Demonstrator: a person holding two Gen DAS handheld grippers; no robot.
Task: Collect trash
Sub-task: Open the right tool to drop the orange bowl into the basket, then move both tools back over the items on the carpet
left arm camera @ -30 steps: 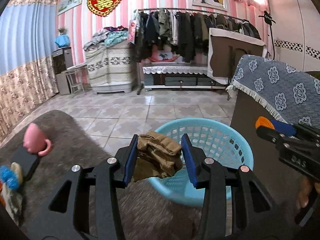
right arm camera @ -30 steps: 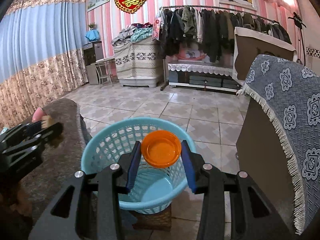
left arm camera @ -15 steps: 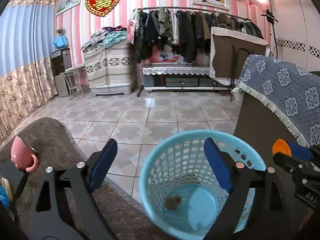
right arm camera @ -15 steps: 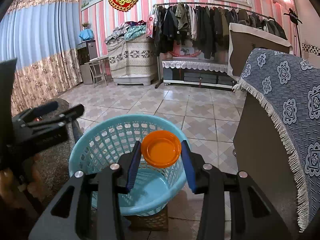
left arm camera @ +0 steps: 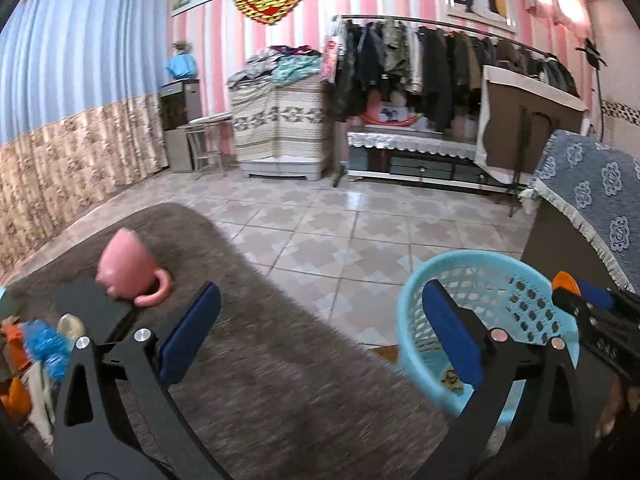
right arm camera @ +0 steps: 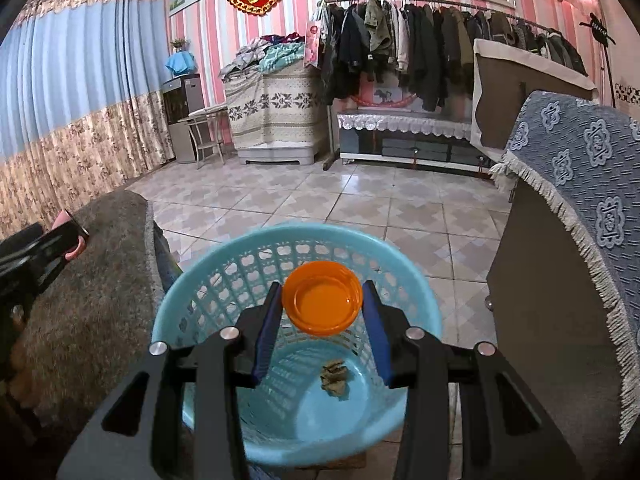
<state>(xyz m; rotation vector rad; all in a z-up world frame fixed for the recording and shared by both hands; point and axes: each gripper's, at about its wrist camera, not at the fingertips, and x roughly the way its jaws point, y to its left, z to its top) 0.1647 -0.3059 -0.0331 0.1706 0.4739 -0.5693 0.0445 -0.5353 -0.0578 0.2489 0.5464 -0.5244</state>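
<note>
One pink mug (left arm camera: 128,272) is lying on its side on the grey mat (left arm camera: 260,380), left of the single blue basket (right arm camera: 192,300). The left gripper (left arm camera: 320,336) is opening wide over the mat, gripping nothing. One crumpled brown scrap (right arm camera: 335,376) is lying inside the basket – above it the right gripper (right arm camera: 322,320) is clamping one orange lid (right arm camera: 322,298).

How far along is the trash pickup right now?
Done: a brown crumpled scrap lies in the blue basket. In hand: the right gripper holds an orange lid over it. Left: the left gripper, opening and empty, faces more litter on the grey table.
</note>
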